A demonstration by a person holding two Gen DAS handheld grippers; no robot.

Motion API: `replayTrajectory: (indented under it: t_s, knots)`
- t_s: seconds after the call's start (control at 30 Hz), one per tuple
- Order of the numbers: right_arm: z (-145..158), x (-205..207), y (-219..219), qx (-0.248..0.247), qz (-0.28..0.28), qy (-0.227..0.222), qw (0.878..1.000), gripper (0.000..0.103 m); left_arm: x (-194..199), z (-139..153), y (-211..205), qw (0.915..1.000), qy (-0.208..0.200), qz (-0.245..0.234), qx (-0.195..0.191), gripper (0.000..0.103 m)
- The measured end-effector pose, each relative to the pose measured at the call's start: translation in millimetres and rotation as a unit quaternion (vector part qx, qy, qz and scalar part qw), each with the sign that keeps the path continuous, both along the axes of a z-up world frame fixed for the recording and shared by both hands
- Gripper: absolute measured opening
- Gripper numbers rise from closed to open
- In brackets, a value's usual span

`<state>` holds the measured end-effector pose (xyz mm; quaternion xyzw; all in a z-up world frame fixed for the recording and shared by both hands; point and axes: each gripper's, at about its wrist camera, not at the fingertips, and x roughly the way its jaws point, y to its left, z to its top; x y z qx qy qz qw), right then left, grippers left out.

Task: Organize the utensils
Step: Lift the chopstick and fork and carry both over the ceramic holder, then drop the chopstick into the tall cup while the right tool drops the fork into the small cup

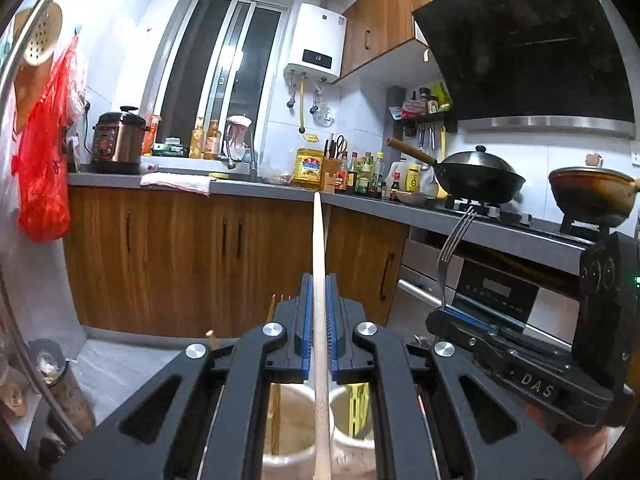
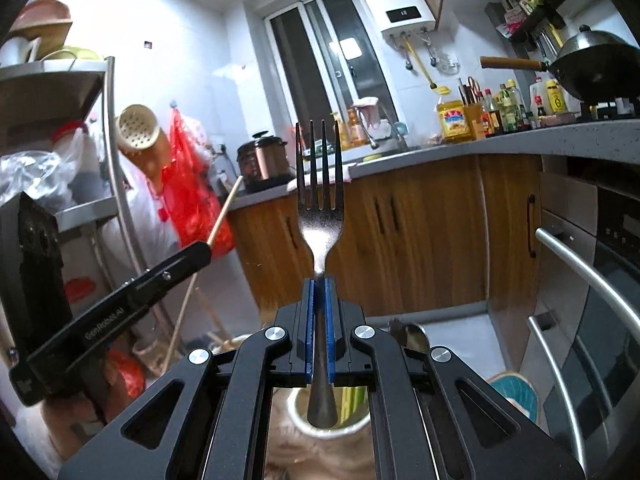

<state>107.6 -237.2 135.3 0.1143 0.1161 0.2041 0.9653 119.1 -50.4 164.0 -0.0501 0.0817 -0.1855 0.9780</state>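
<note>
Fork (image 2: 320, 216) upright in right tool (image 2: 319, 332), above cup rim (image 2: 340, 434).

Open air lies ahead of both grippers toward the wooden cabinets (image 1: 180, 256), while the oven handle (image 2: 588, 272) juts in at right and the metal rack (image 2: 108, 152) crowds left.

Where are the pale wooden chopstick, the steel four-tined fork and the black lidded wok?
pale wooden chopstick (image 1: 319, 264), left wrist view, mid-shaft above the pads
steel four-tined fork (image 2: 321, 236), right wrist view, bowl below the tines
black lidded wok (image 1: 482, 180), left wrist view, front wall
</note>
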Motion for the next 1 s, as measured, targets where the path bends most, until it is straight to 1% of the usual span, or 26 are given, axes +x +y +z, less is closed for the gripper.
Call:
replayTrajectory:
  t_s: [0.07,0.23,0.43,0.7,0.8,0.9,1.0]
  knots:
    - [-4,8,2,-0.001,0.001,-0.002,1.000,0.006,13,-4,-4,1.0000,-0.001,0.008,0.003,0.006]
    - [-14,23,11,-0.020,-0.009,-0.018,1.000,0.006,28,-13,-8,0.9993,-0.020,0.032,0.007,0.006]
    - [-22,30,16,-0.031,-0.008,-0.028,0.999,0.006,38,-22,-14,0.9973,-0.034,0.058,0.030,0.006]
    - [-32,31,21,-0.049,0.000,-0.020,0.999,0.006,32,-32,-20,0.9950,-0.056,0.059,0.058,0.006]
    - [-34,30,20,-0.052,0.005,-0.014,0.999,0.006,30,-32,-19,0.9956,-0.052,0.050,0.059,0.006]
    - [-38,28,20,-0.059,0.008,-0.003,0.998,0.006,25,-32,-18,0.9953,-0.059,0.048,0.060,0.006]
    - [-41,26,21,-0.063,0.012,0.003,0.998,0.006,22,-32,-19,0.9950,-0.057,0.048,0.066,0.007]
